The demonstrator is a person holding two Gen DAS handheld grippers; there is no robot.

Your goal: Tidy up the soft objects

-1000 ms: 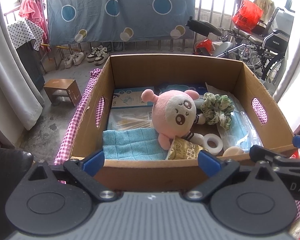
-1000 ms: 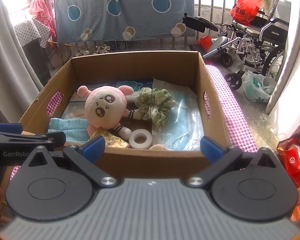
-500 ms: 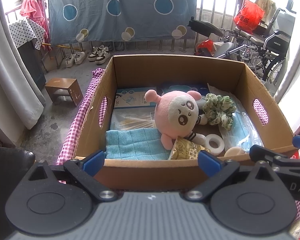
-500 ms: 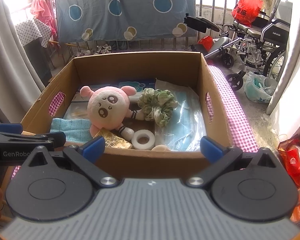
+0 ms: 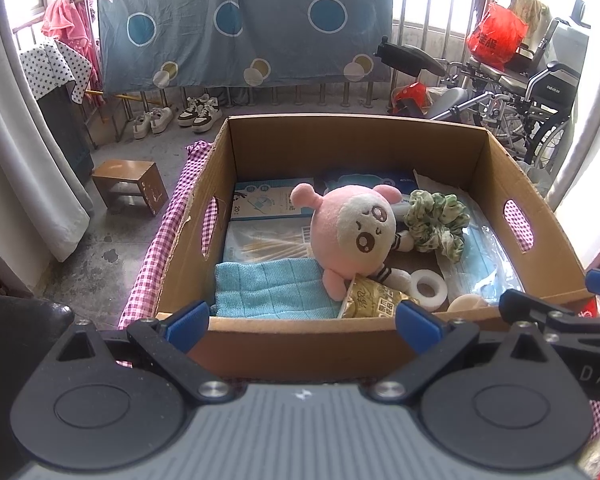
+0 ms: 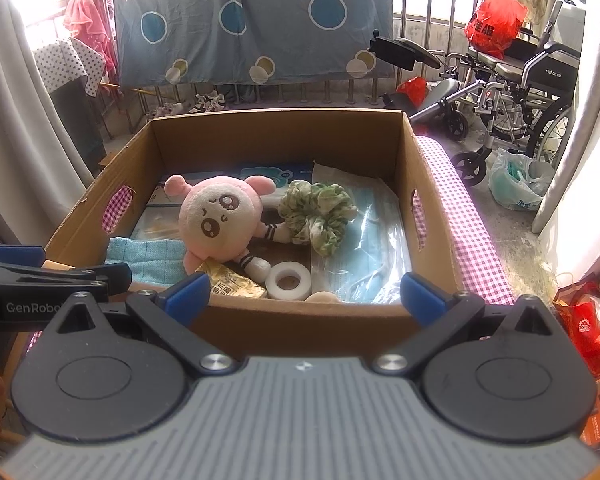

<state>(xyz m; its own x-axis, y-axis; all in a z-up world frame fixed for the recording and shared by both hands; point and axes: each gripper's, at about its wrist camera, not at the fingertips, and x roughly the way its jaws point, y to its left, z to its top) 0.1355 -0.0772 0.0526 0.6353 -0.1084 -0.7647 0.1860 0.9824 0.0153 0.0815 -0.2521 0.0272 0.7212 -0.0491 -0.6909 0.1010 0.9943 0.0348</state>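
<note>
Cardboard box (image 5: 300,344) contains the pink plush doll (image 5: 355,236); left hand-held gripper (image 5: 301,320) and right hand-held gripper (image 6: 303,296) hover spread, positioned for grasping.

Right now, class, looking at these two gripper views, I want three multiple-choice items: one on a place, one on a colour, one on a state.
1. Where does the green scrunchie lie in the cardboard box?
A. Beside the pink plush toy, towards the wheelchair
B. Under the blue cloth
C. Outside the box

2. What colour is the tape roll?
A. Red
B. White
C. Black

3. How do the left gripper and right gripper stand?
A. Both shut on the toy
B. One holds the cloth
C. Both open, empty

Answers: 1 A, it touches the toy's arm on that side; 2 B, a white ring near the front wall; 3 C, wide-apart fingers hold nothing.
</note>
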